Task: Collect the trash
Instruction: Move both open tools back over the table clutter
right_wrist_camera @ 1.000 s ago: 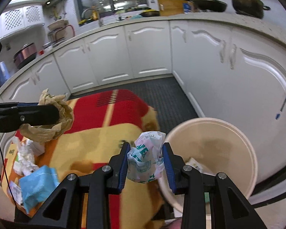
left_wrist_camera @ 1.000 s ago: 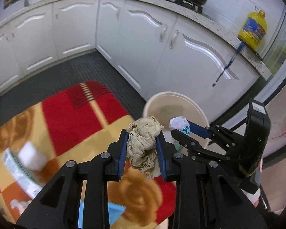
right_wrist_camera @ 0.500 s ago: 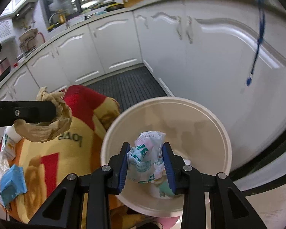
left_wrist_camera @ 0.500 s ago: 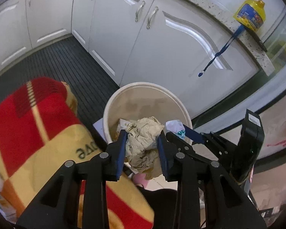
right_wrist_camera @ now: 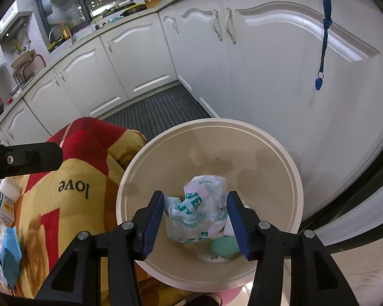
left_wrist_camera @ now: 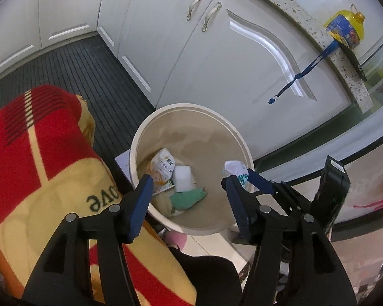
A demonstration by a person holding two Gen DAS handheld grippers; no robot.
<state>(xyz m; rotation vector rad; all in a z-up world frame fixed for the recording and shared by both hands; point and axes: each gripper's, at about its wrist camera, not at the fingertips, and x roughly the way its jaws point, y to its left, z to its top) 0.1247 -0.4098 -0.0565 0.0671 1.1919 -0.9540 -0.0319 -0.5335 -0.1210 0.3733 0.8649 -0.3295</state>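
A beige round bin [left_wrist_camera: 242, 150] stands on the floor by the white cabinets; it also shows in the right wrist view [right_wrist_camera: 288, 168]. My left gripper [left_wrist_camera: 187, 191] is open and empty over the bin's near rim. In the bin lie a yellow-white packet [left_wrist_camera: 163, 165], a white block [left_wrist_camera: 182, 178], a green piece [left_wrist_camera: 189, 197] and a tan wad [left_wrist_camera: 164, 201]. My right gripper [right_wrist_camera: 195, 213] is open over the bin, its jaws apart from a crumpled white-green wrapper [right_wrist_camera: 199, 214] between them. The wrapper also shows in the left wrist view [left_wrist_camera: 233, 168].
A red and yellow blanket [left_wrist_camera: 38, 168] covers a surface left of the bin; it also shows in the right wrist view [right_wrist_camera: 71, 178]. A blue packet [right_wrist_camera: 10, 250] and a white bottle [right_wrist_camera: 7, 199] lie on it. A blue lanyard [right_wrist_camera: 324, 33] hangs from the counter.
My left gripper opened and the tan wad dropped into the bin. My right gripper opened around the white-green wrapper. Both moved closer over the bin.
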